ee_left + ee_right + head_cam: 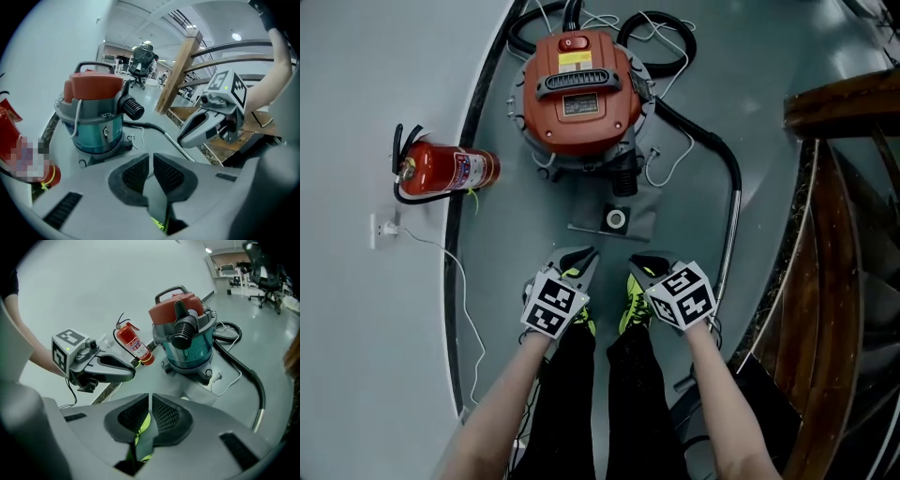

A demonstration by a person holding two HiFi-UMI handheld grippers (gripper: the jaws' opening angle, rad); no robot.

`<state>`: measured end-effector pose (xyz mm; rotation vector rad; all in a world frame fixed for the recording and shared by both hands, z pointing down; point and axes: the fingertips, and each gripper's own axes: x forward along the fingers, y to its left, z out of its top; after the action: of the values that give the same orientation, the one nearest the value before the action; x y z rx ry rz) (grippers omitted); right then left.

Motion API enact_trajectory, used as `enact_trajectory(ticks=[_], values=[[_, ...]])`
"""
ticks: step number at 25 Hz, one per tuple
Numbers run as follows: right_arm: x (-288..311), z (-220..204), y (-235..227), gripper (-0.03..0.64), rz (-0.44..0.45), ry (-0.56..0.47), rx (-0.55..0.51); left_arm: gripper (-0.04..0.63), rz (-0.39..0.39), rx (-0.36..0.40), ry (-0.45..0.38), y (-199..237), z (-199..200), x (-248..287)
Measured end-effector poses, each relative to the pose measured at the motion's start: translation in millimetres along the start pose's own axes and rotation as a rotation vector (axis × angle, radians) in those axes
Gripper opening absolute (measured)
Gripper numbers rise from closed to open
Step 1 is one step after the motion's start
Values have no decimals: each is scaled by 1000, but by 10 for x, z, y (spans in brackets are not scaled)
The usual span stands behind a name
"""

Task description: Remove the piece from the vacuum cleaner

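Note:
The vacuum cleaner has an orange-red lid, a black handle and a teal drum. It stands on the grey floor ahead of my feet. Its black ribbed inlet faces me. Just in front of the inlet, a flat grey bag piece with a white ring lies on the floor. My left gripper and right gripper hover side by side above my shoes, short of that piece. In the gripper views, the left gripper and the right gripper both have their jaws shut with nothing between them.
A red fire extinguisher lies at the left by the curved wall base. A plug with a white cable is on the wall. The black hose and metal tube run down the right. Wooden stair railing stands at the right.

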<state>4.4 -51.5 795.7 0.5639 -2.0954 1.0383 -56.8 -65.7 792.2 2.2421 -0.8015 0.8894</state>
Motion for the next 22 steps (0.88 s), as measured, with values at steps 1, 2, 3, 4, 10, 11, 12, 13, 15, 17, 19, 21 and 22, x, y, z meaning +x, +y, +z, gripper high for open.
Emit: enact_trajectory(ticks=[1,2,3,4,10,11,12,13,15,17,19,21,22], values=[[-42,3,35,35,3,1,8,37,0,-8,10,-16,-9,-45],[-84,13,63,32,4,2,14,34,-3,-8,20,-35,-11,-84],[-123,27,85,31,3,1,18,31,-7,-5,28,-54,-6,-118],[-162,42,108,29,0,1,24,26,-12,-8,36,-73,-1,-150],[-450,61,433,29,13,12,99,11,-44,-46,111,-242,-61,-515],[-505,77,470,29,15,12,109,11,-49,-44,122,-267,-57,-577],[-564,94,503,29,19,11,121,11,-55,-47,130,-295,-47,-642],[-627,115,534,29,22,8,136,11,-64,-54,136,-322,-32,-709],[-763,177,591,29,23,-5,162,11,-87,-62,145,-370,17,-847],[-899,242,655,29,17,-14,171,11,-105,-44,160,-412,98,-999],[-1029,291,733,29,15,-11,169,11,-123,-18,171,-470,220,-1149],[-1156,337,808,29,11,-7,165,11,-156,-12,173,-551,320,-1269],[-1217,371,839,29,9,-9,166,11,-175,-16,171,-591,361,-1321]])
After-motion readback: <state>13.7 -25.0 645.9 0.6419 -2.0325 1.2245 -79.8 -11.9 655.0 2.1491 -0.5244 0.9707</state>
